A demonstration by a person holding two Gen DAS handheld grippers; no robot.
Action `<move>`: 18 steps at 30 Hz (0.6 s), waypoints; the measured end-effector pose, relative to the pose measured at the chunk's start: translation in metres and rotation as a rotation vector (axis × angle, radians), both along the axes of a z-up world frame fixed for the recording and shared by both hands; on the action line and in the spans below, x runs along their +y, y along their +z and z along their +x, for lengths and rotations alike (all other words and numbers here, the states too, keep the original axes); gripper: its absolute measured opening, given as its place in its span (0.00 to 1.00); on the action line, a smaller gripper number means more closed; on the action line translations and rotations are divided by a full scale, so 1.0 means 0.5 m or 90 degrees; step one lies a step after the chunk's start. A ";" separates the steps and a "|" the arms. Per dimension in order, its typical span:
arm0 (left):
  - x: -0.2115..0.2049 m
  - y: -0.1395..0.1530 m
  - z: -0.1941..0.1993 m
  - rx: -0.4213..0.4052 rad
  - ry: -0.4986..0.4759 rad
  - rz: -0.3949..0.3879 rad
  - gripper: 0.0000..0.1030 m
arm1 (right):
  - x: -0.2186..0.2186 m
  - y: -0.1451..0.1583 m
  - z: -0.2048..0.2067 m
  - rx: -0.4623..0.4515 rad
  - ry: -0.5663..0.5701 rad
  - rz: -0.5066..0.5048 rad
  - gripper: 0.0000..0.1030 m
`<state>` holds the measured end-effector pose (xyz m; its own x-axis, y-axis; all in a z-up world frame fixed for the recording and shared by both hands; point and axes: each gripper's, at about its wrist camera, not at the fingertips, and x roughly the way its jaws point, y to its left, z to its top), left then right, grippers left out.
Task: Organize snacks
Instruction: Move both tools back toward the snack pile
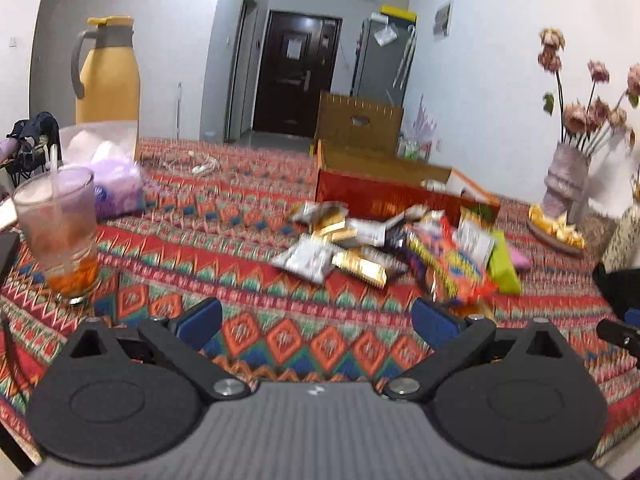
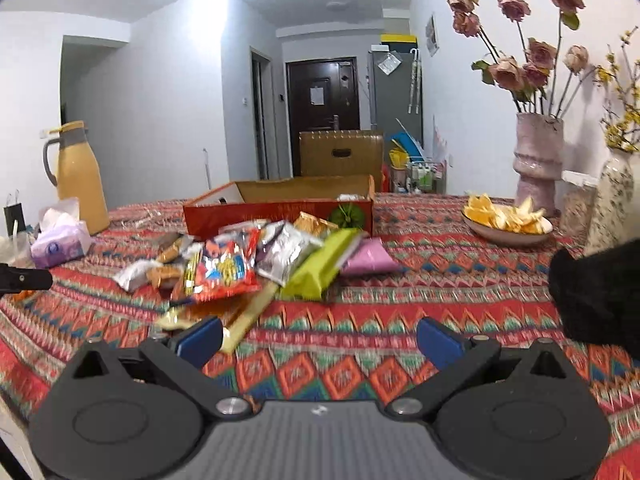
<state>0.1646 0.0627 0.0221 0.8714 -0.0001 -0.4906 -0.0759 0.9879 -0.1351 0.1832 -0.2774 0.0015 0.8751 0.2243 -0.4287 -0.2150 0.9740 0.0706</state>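
Note:
A heap of snack packets [image 1: 396, 248] lies on the patterned tablecloth in front of a red open cardboard box [image 1: 400, 196]. My left gripper [image 1: 316, 318] stands open, low over the cloth, short of the heap and a little left of it, with nothing between its blue pads. In the right wrist view the same heap [image 2: 248, 264] holds a red-orange packet [image 2: 224, 268], a green packet [image 2: 320, 264] and a pink one [image 2: 370, 260]. My right gripper [image 2: 320, 340] is open too, its left pad close to a yellow packet [image 2: 248, 320] at the heap's near edge. The red box [image 2: 280, 210] stands behind.
A glass of drink with a straw [image 1: 60, 232], a tissue pack [image 1: 116, 184] and a yellow thermos jug [image 1: 108, 72] stand at the left. A plate of orange peel [image 2: 508, 220] and vases of dried flowers [image 2: 538, 160] stand at the right. A dark sleeve [image 2: 596, 296] shows at the right edge.

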 end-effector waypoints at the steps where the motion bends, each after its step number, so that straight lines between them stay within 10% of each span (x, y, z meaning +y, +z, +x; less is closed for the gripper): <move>1: -0.001 -0.003 -0.007 0.003 0.002 0.007 1.00 | 0.000 -0.004 -0.006 0.005 -0.003 -0.003 1.00; 18: -0.012 -0.013 0.036 0.025 -0.017 0.078 1.00 | 0.015 -0.026 0.008 0.038 -0.019 -0.006 1.00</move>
